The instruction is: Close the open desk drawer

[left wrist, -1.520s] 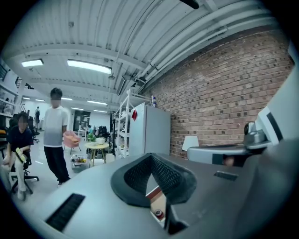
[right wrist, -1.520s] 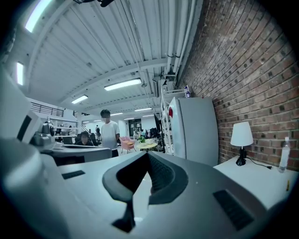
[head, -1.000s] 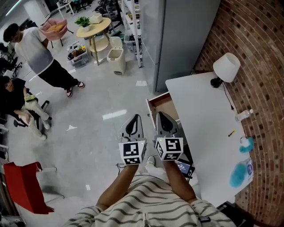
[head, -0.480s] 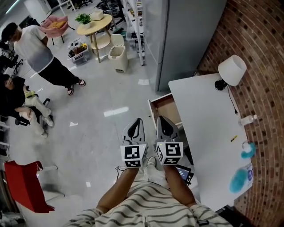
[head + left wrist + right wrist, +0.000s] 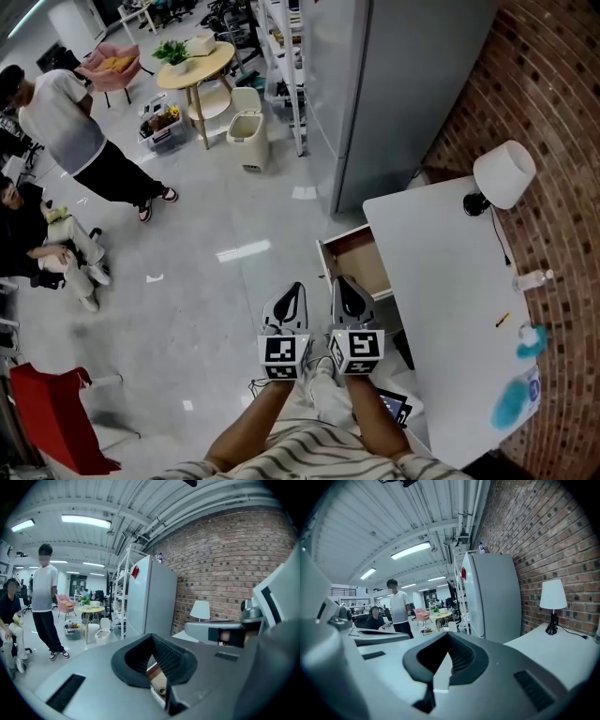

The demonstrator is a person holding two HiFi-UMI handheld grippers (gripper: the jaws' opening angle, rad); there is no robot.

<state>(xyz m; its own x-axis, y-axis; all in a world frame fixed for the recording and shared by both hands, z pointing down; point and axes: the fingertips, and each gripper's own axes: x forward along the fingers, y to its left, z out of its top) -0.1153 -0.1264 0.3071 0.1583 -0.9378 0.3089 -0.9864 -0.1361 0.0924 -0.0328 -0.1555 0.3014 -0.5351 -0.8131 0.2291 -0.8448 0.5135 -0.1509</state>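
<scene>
drawer (image 5: 359, 265): part under desk (image 5: 450, 309) | blue obj (image 5: 513, 401): too blurry to ID | seated pers. (image 5: 56, 248): cut by edge

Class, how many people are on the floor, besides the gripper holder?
2: standing person in white T-shirt, far left; seated person in black below. Others may be hidden.

Drawer (image 5: 361, 265), pulled well out from the long side of the white bench (image 5: 450, 319), thin white front panel, brown wooden inside open to view from above, level, jutting out over the grey floor (image 5: 216, 281)
</scene>
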